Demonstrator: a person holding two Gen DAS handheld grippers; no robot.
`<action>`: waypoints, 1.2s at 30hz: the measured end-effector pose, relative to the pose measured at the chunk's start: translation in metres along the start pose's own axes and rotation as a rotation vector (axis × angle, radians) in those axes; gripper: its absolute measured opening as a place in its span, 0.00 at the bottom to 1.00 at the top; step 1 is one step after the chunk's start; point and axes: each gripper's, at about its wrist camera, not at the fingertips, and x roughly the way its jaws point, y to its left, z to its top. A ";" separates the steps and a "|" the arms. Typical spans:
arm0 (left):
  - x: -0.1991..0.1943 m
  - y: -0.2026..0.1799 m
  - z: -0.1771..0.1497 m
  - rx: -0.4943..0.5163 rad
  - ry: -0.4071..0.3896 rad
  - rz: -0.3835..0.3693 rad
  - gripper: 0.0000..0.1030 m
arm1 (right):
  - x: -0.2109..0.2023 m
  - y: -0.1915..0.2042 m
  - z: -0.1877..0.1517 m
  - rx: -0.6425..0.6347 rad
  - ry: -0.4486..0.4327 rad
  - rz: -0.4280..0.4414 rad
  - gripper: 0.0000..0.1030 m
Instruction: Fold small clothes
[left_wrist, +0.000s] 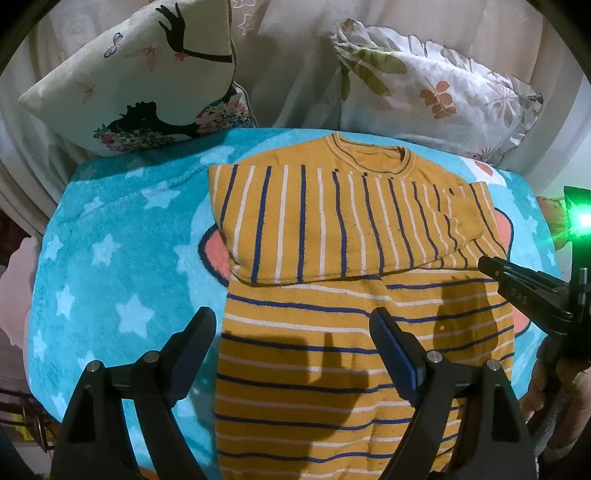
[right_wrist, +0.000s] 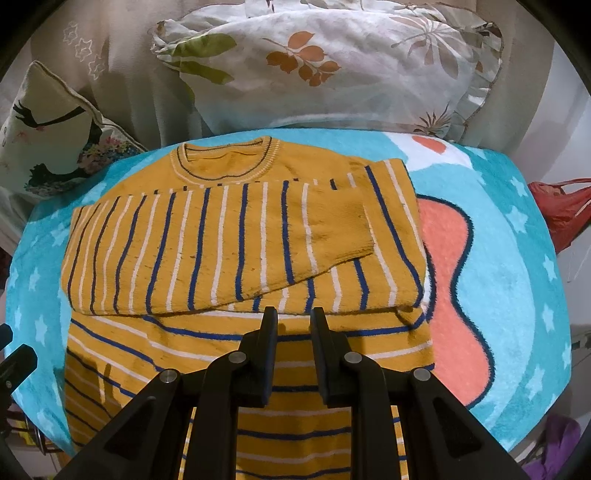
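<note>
sweater (left_wrist: 332, 258): neck far, hem near | left gripper (left_wrist: 291, 332) apart; right gripper (right_wrist: 294, 325) narrowly apart

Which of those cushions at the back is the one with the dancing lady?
Start at the turquoise star towel under the striped sweater. Past its far left corner leans the cream cushion with a black silhouette figure; the other pillow has leaves and frills.

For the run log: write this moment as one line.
sweater: both sleeves folded across chest, on towel | left gripper: open, empty | right gripper: narrowly open, empty, above sweater
</note>
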 end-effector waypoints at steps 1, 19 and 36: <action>0.000 0.000 0.000 0.001 0.001 0.000 0.82 | 0.000 -0.002 -0.001 0.001 0.000 0.000 0.19; -0.011 -0.027 -0.008 -0.015 -0.012 0.002 0.82 | -0.020 -0.025 -0.008 -0.015 0.000 -0.046 0.19; -0.031 -0.057 -0.012 -0.028 -0.042 0.075 0.82 | -0.092 -0.032 0.001 -0.125 -0.129 -0.229 0.43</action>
